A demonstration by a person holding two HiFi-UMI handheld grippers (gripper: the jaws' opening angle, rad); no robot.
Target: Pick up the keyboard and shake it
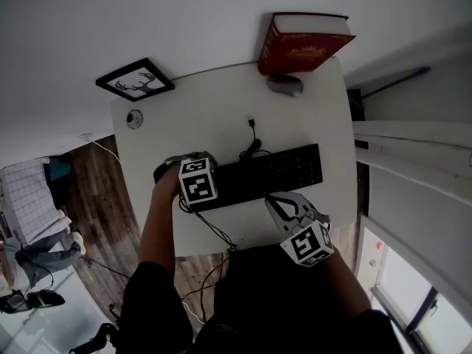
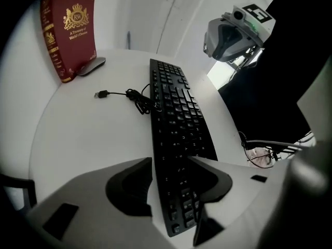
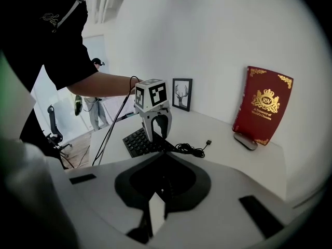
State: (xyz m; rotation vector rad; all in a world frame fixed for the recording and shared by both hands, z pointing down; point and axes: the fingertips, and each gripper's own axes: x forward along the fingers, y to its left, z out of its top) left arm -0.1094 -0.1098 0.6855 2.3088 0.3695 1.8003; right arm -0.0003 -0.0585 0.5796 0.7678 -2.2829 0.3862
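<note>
The left hand-held gripper (image 2: 170,160) is released, its jaws apart and straddling the 9 o'clock end of the black keyboard (image 1: 273,172). That end sits between the pads, and whether they touch it is unclear. The keyboard lies flat across the middle of the white counter (image 1: 214,116), its cable (image 1: 251,147) curled at its 12 o'clock side. The right hand-held gripper (image 1: 276,203) is clenched on nothing, close to the keyboard's 5 o'clock edge
</note>
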